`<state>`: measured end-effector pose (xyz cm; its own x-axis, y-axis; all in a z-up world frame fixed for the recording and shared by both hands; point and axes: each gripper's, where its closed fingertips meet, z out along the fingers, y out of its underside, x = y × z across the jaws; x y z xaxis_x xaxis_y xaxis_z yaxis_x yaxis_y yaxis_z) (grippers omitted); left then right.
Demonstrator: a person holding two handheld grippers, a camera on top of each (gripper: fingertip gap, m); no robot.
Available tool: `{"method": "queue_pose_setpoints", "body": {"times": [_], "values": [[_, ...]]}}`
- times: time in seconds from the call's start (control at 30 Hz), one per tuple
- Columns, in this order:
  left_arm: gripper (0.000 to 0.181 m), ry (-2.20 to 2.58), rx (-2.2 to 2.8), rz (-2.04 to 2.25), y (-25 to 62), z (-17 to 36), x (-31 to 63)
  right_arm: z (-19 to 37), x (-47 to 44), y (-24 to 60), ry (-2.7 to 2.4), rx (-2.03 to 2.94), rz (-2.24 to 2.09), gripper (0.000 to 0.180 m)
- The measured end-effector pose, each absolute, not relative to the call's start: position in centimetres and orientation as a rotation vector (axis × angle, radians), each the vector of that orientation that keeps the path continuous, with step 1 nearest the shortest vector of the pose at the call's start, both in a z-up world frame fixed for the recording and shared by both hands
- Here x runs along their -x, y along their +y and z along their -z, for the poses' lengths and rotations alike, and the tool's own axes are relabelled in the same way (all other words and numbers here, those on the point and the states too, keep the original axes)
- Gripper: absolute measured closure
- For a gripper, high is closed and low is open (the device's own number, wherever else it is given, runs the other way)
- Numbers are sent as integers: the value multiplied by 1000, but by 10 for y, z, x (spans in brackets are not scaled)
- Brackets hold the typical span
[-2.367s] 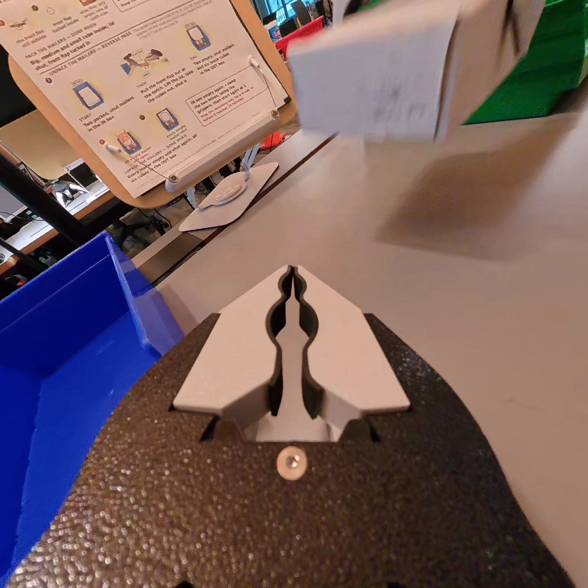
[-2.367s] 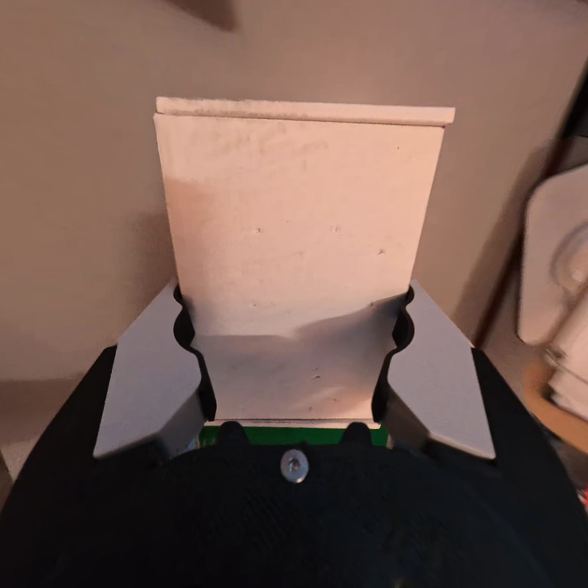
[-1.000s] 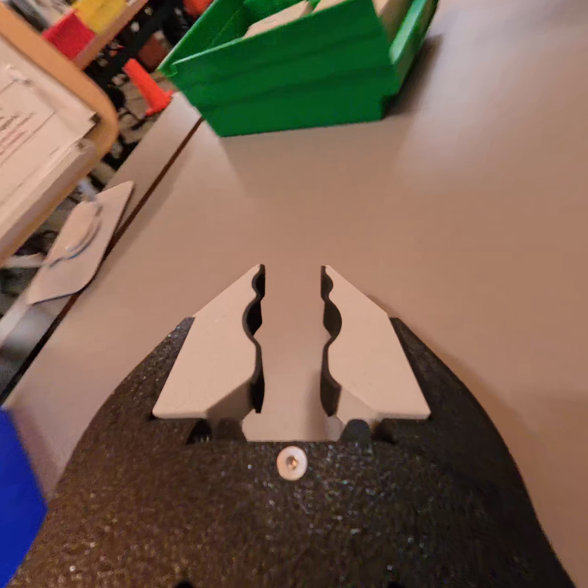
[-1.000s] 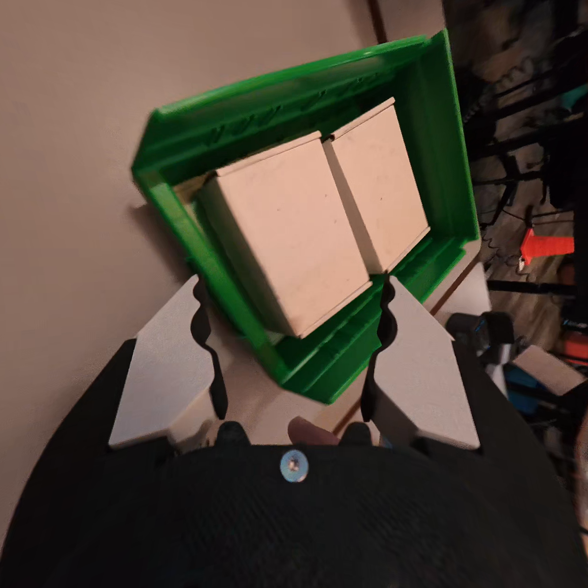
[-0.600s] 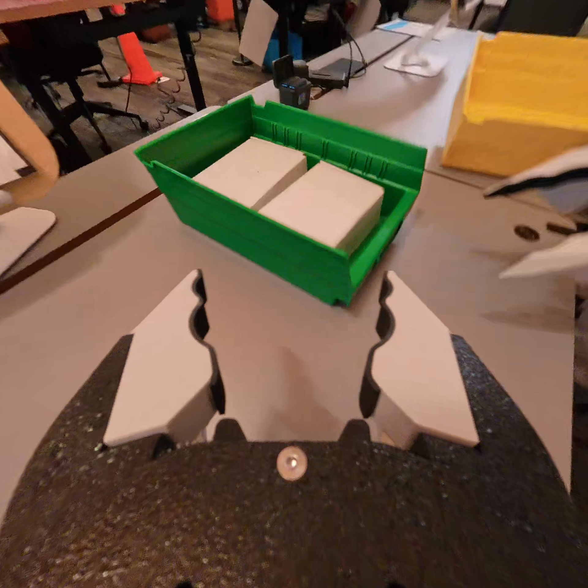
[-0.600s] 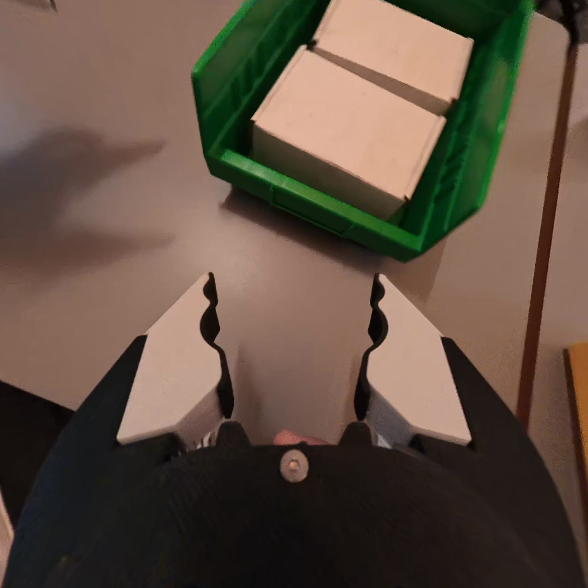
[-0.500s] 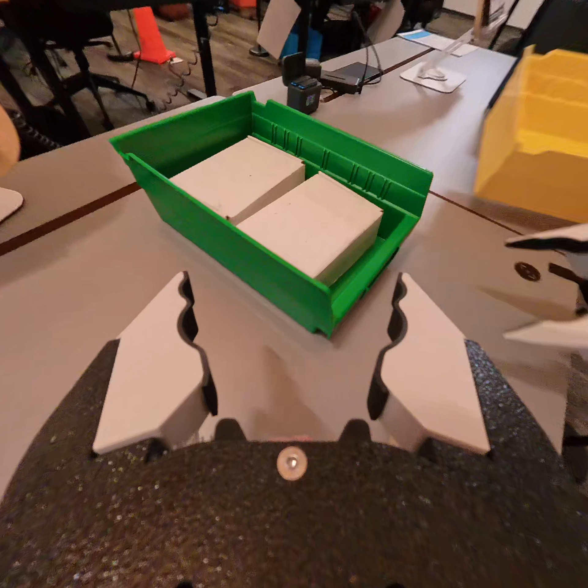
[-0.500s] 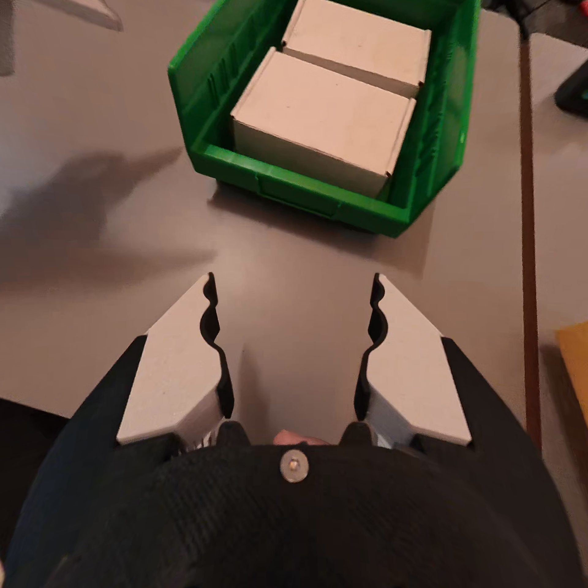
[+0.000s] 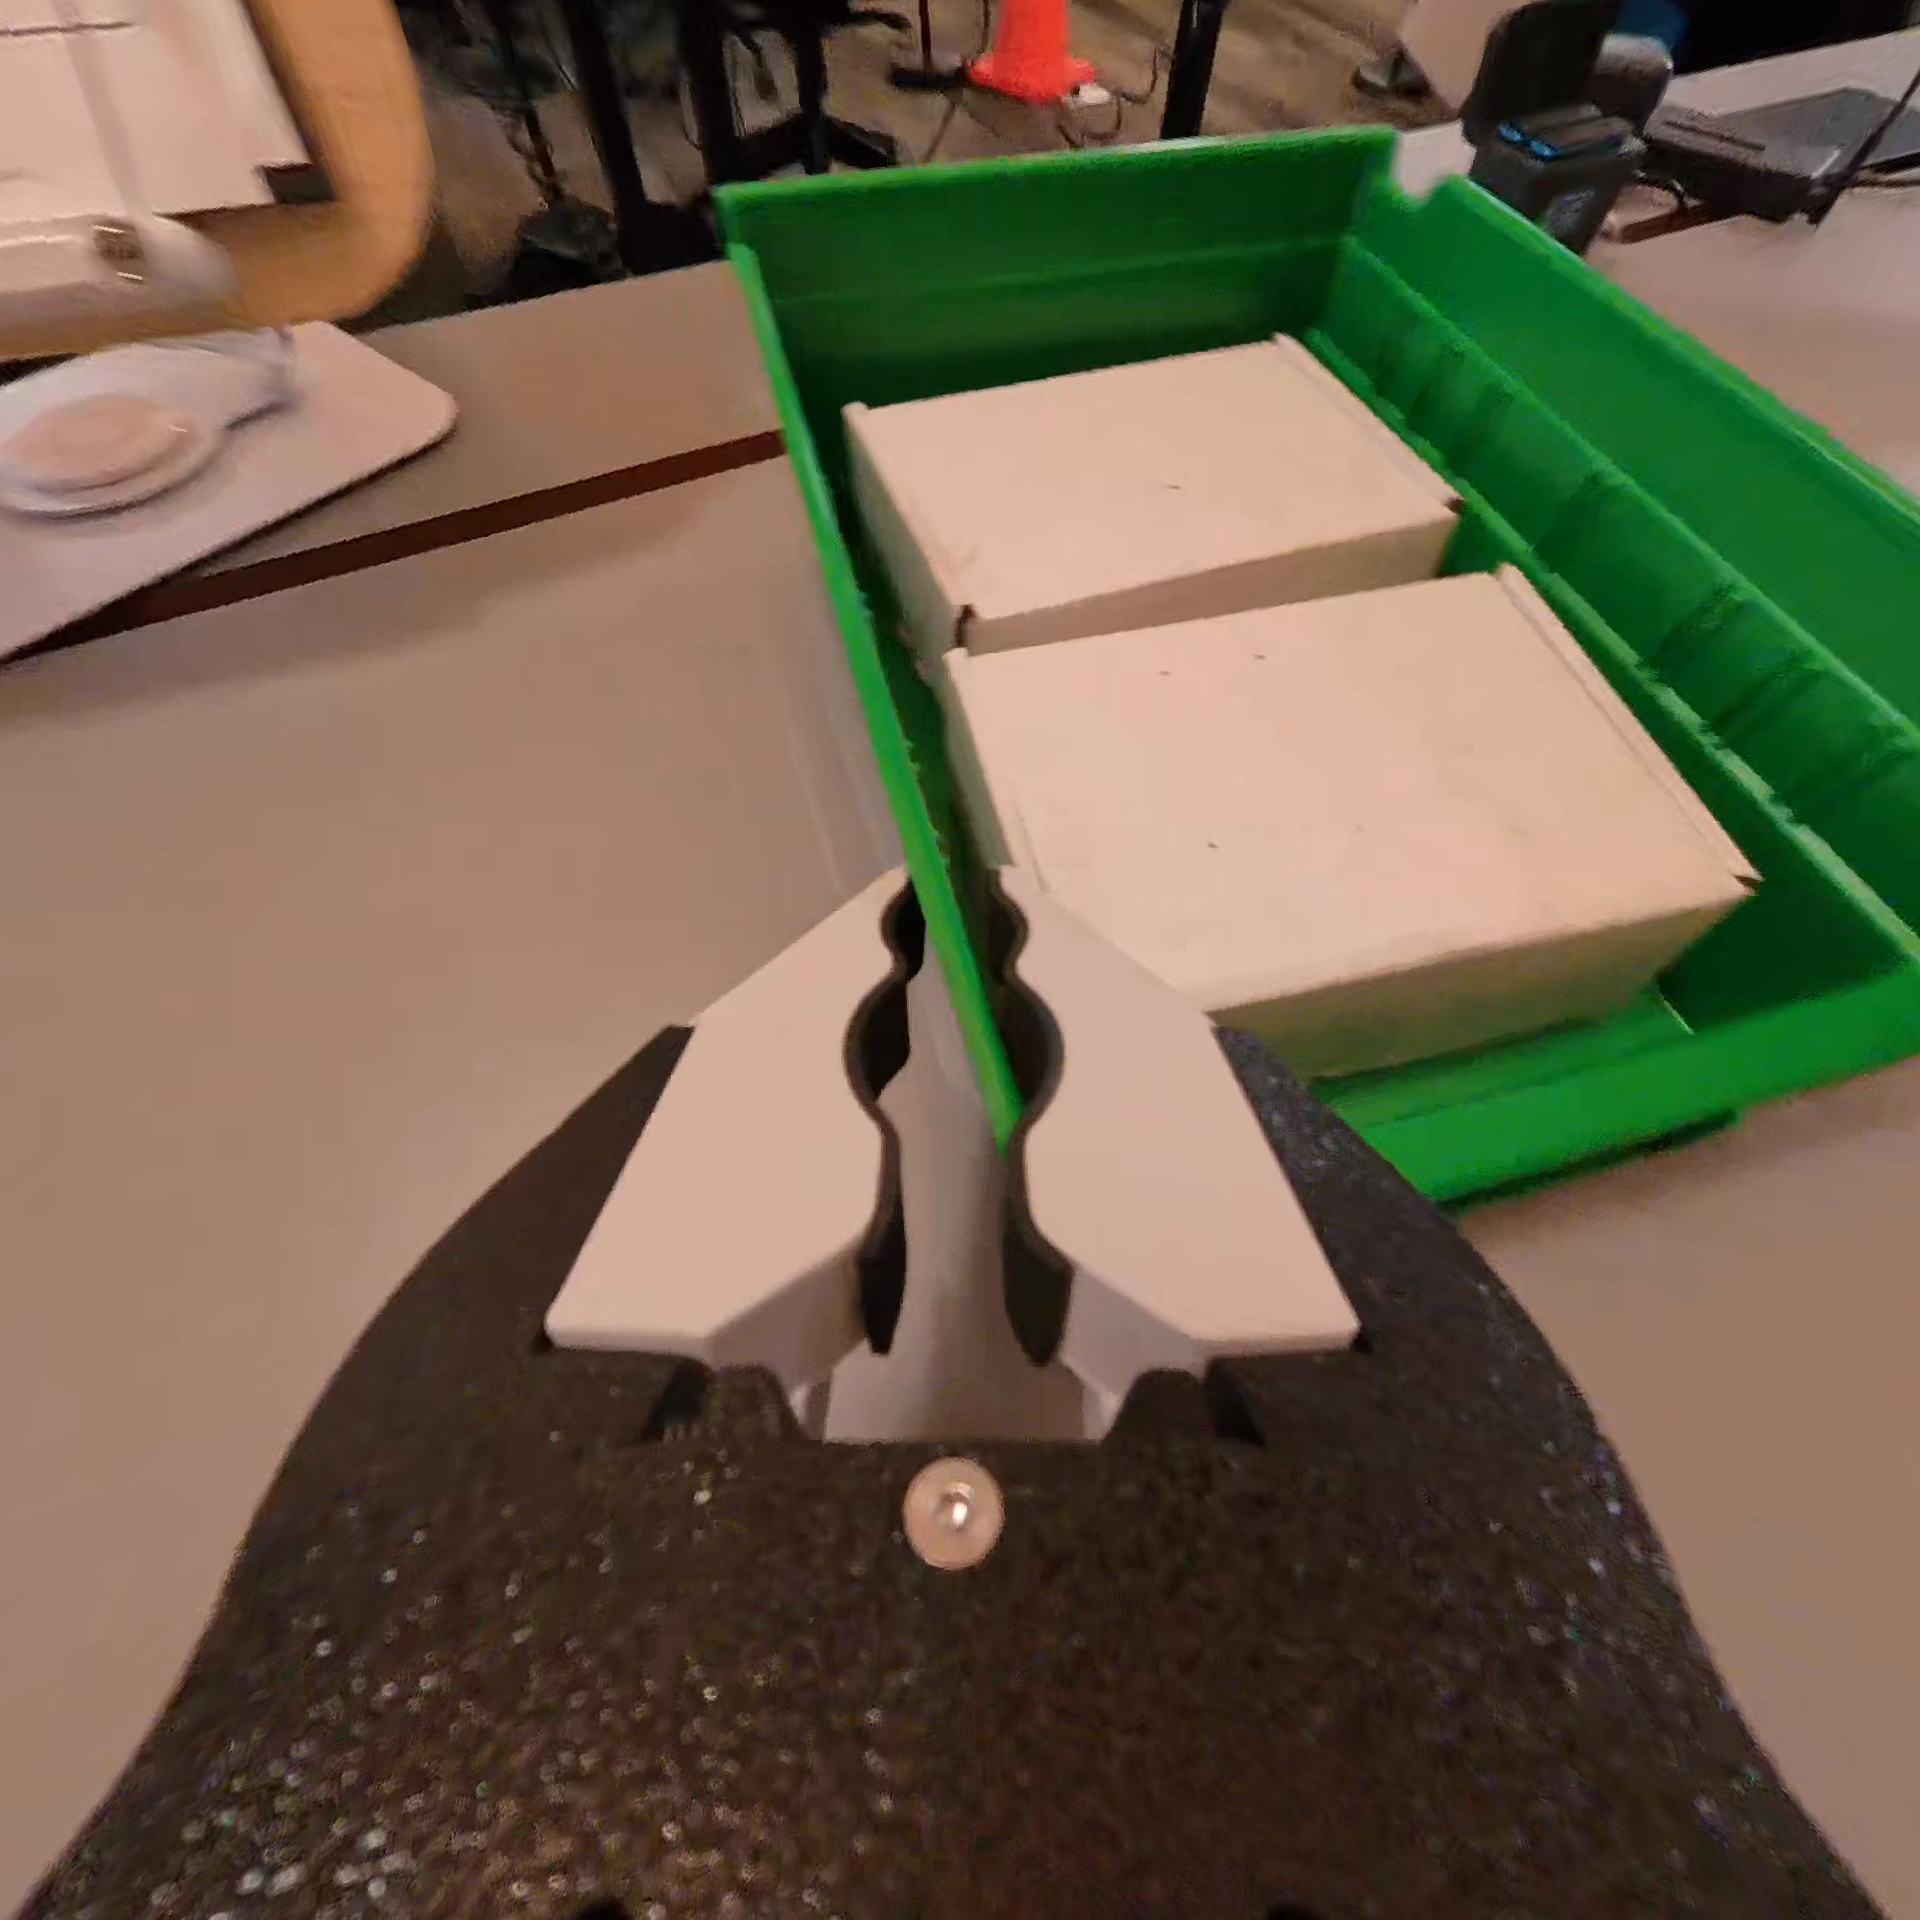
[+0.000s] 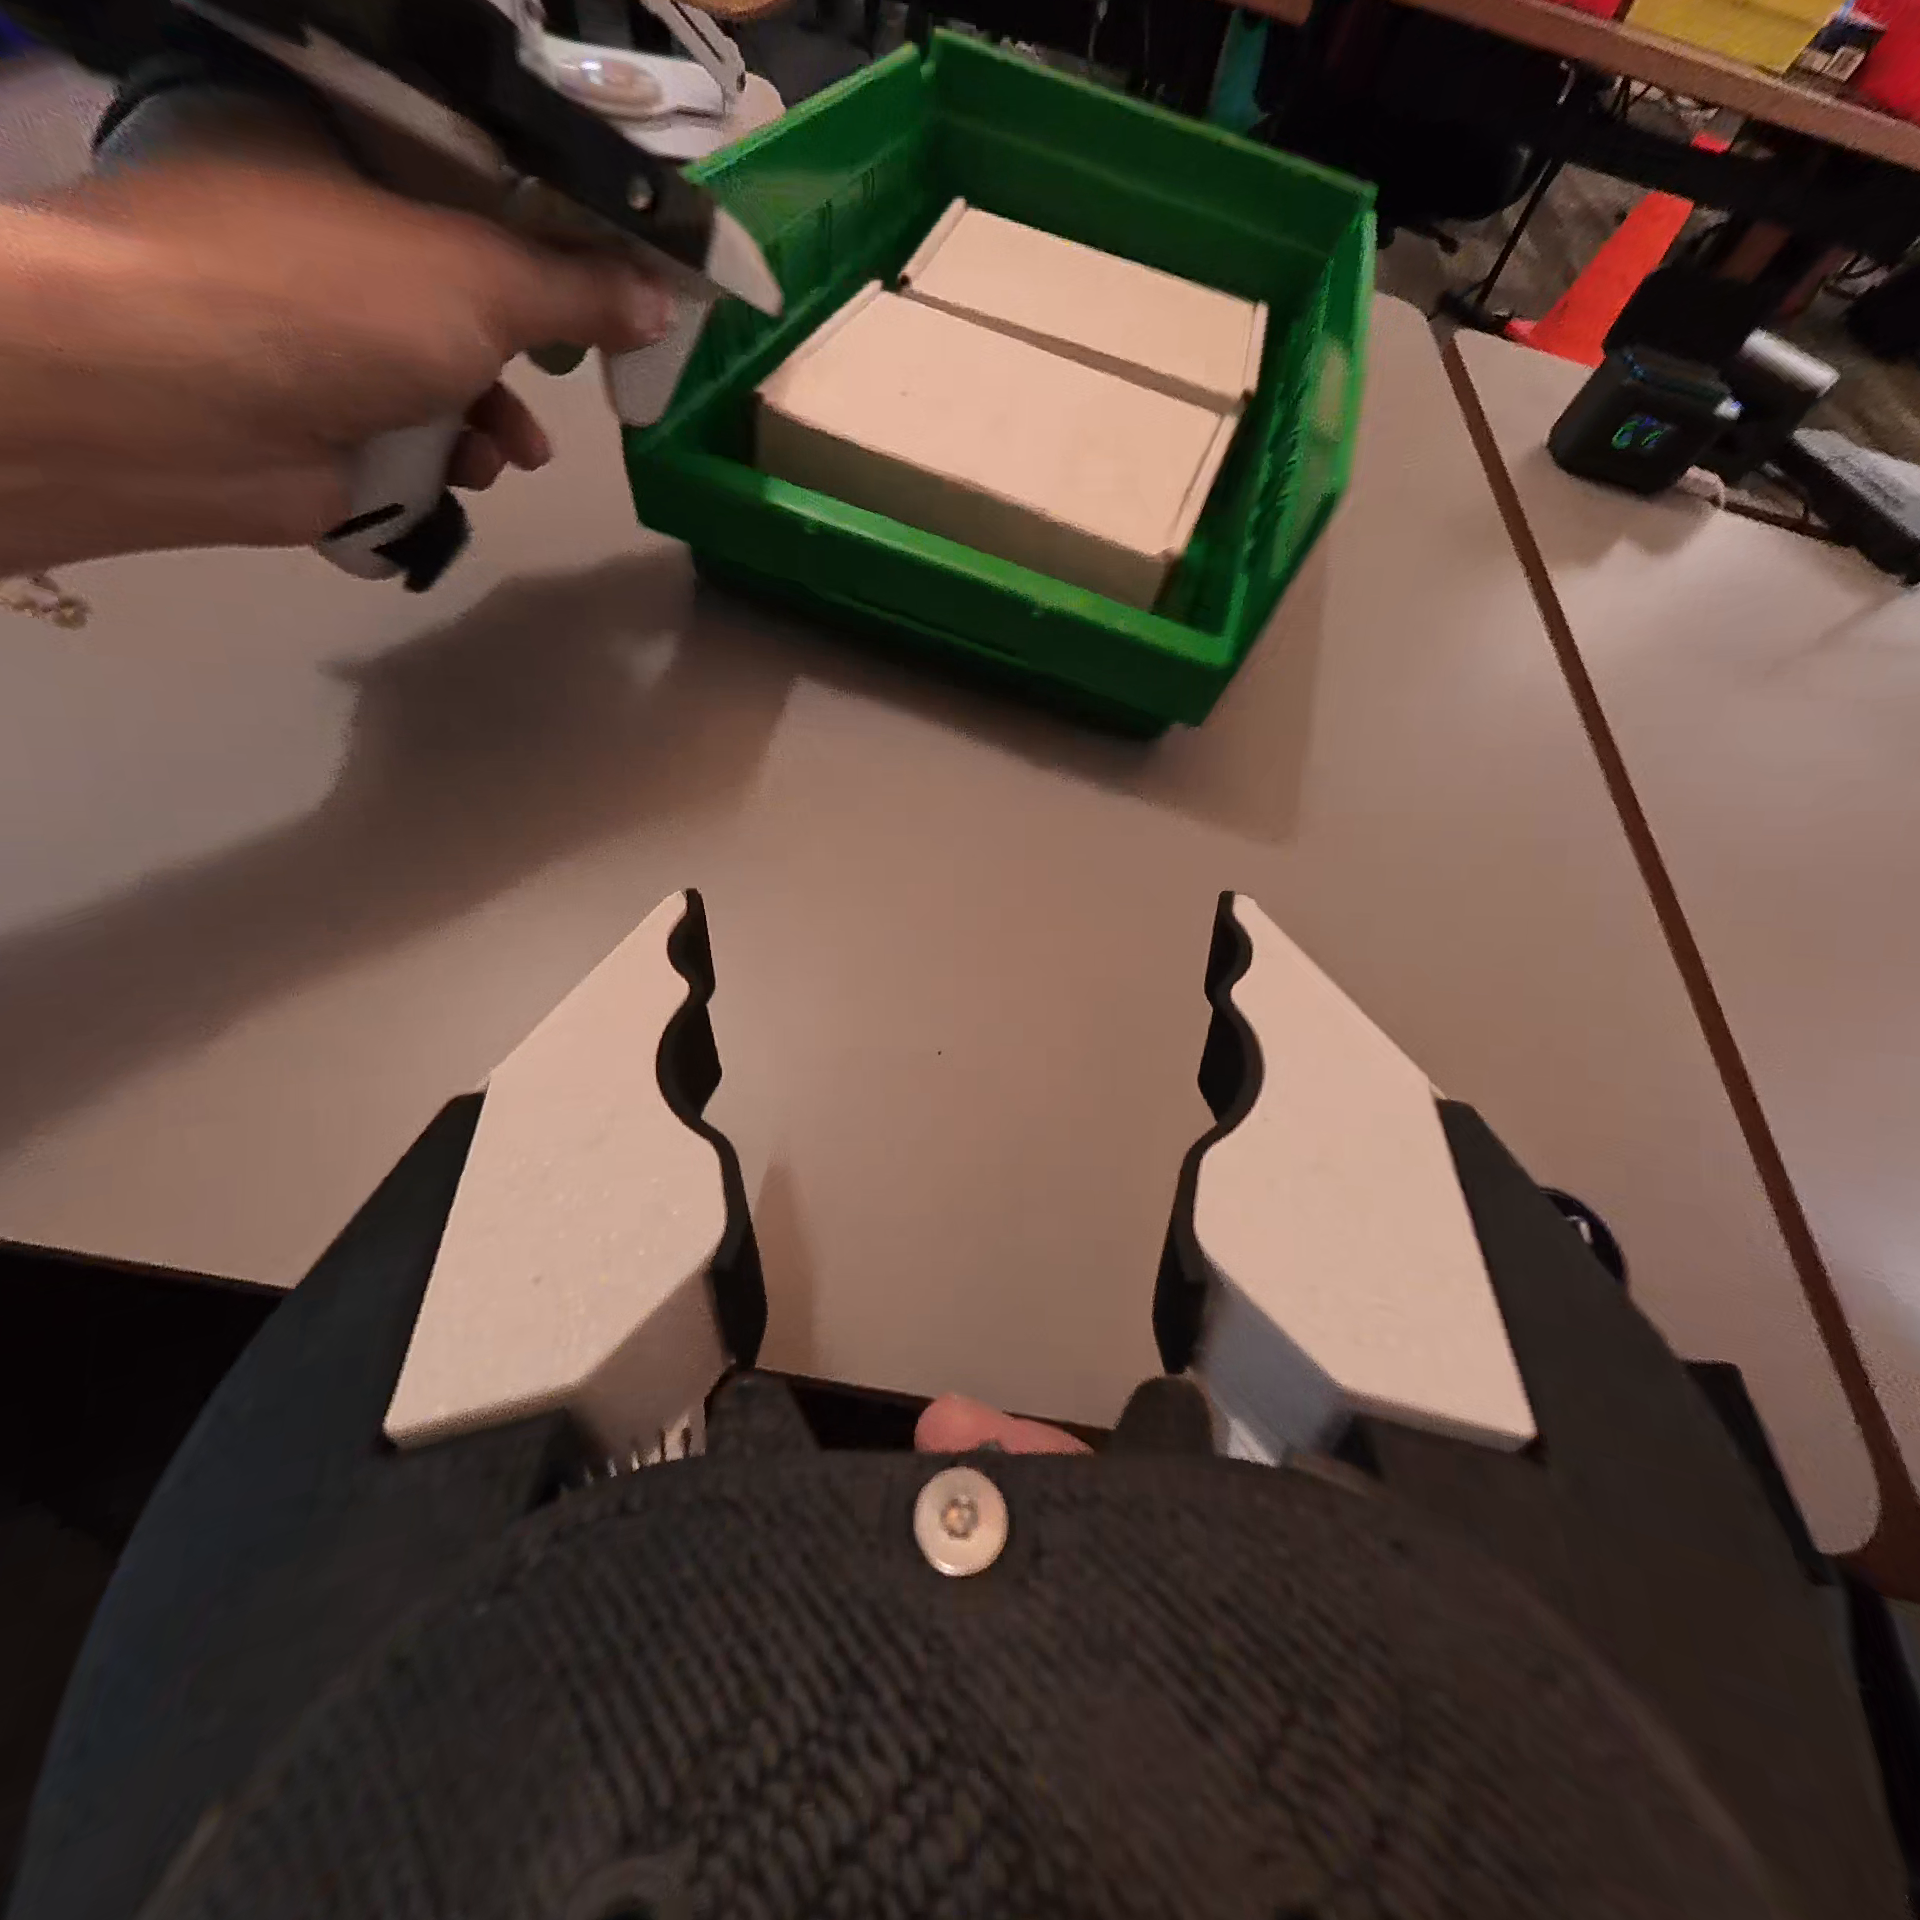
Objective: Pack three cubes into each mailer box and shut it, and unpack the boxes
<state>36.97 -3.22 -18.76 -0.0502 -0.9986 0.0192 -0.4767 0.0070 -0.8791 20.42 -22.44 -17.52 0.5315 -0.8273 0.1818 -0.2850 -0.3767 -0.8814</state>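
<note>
1. The left gripper is closed narrowly on the side wall of the green bin; one finger is set outside the wall, the other inside, just beside the near box.
2. The right gripper is held wide and empty above the table, well apart from the bin.
3. Two shut boxes are seen side by side in the bin, the far box touching the near one.
4. If the bin is pulled by one wall, it could be twisted or tipped, since the load is carried off-centre.
5. The thin wall could be lost from the grip under the weight.
6. The near box could be scraped or its lid edge caught by the inner finger.
</note>
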Motion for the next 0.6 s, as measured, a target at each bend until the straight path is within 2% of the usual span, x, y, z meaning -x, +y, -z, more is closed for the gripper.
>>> {"method": "queue_pose_setpoints", "body": {"times": [0.13, 0.23, 0.47, 0.6], "values": [[179, 1572, 1451, 991, 18, 186, -331, 142, -202, -206, 872, 1875, 831, 86], [179, 1554, 1468, 1053, 51, 185, -289, 96, -202, -150, 793, 1781, 778, 88], [179, 1451, 1513, 1067, 132, 183, -186, -4, -192, 98, 409, 1759, 394, 77], [180, 1343, 1549, 1078, 172, 180, -138, 14, -224, 233, 547, 1853, 169, 76]]}}
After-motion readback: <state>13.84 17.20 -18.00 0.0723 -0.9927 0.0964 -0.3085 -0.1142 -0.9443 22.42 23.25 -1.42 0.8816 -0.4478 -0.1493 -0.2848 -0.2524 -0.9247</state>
